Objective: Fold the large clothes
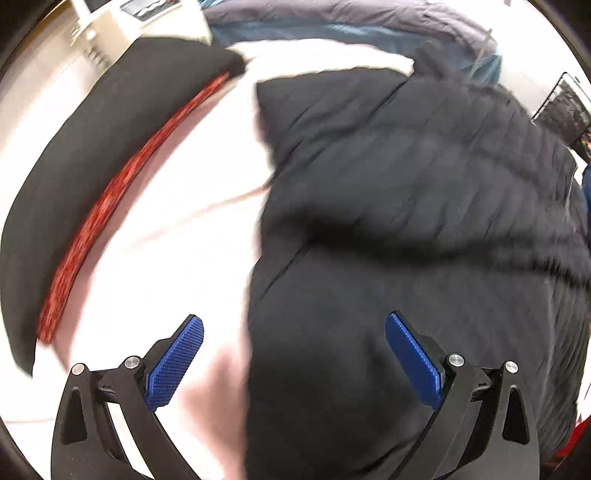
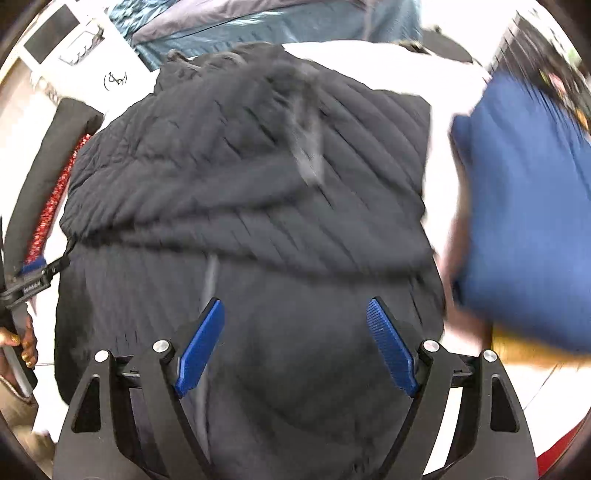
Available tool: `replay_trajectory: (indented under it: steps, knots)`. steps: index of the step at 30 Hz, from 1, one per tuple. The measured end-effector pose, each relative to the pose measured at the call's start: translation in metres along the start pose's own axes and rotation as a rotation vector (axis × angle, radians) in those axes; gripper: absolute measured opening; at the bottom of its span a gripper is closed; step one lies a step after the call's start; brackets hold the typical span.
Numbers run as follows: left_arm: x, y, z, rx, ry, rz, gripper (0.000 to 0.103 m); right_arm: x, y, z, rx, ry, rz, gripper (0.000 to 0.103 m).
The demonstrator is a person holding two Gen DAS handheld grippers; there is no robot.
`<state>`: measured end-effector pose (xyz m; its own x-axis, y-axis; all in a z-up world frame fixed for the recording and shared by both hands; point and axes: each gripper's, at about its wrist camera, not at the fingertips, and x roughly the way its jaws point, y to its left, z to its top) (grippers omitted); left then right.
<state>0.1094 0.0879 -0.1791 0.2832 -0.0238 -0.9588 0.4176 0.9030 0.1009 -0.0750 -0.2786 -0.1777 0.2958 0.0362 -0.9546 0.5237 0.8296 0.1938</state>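
A large black quilted puffer jacket [image 1: 424, 206] lies on a white surface [image 1: 192, 206], its sleeves folded across its body. It fills the right wrist view [image 2: 240, 206] too. My left gripper [image 1: 293, 325] is open and empty, above the jacket's near left edge. My right gripper [image 2: 295, 314] is open and empty, above the jacket's near middle. The left gripper also shows at the left edge of the right wrist view [image 2: 33, 277]. Both views are motion blurred.
A folded black garment with a red trim [image 1: 92, 177] lies left of the jacket. A folded blue garment [image 2: 524, 221] lies to its right. A teal and grey jacket [image 2: 258, 26] lies at the far side.
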Motion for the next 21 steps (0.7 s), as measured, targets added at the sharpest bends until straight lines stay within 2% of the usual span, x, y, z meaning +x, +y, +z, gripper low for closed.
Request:
replay_trajectory:
  steps: [2, 4, 7, 10, 13, 15, 18, 21]
  knots:
    - [0.001, 0.022, -0.024, -0.026, 0.038, 0.022, 0.097, -0.003, -0.022, -0.031, 0.053, 0.032, 0.018, 0.079]
    - [-0.001, 0.042, -0.039, -0.069, 0.054, 0.021, 0.097, -0.003, -0.042, -0.045, 0.089, 0.050, 0.040, 0.079]
    - [-0.004, 0.074, -0.062, -0.160, 0.083, -0.040, 0.097, -0.004, -0.065, -0.066, 0.109, 0.079, 0.080, 0.079]
    - [-0.007, 0.090, -0.079, -0.189, 0.090, -0.096, 0.097, -0.004, -0.077, -0.079, 0.107, 0.096, 0.128, 0.079]
    - [-0.004, 0.092, -0.098, -0.188, 0.106, -0.153, 0.097, 0.000, -0.088, -0.096, 0.128, 0.135, 0.184, 0.079]
    - [-0.002, 0.080, -0.107, -0.190, 0.121, -0.184, 0.097, 0.005, -0.090, -0.104, 0.144, 0.171, 0.214, 0.079]
    - [0.004, 0.073, -0.126, -0.185, 0.141, -0.234, 0.097, 0.006, -0.095, -0.122, 0.131, 0.206, 0.229, 0.079]
    - [0.014, 0.066, -0.146, -0.175, 0.195, -0.291, 0.096, 0.011, -0.094, -0.136, 0.138, 0.242, 0.247, 0.079]
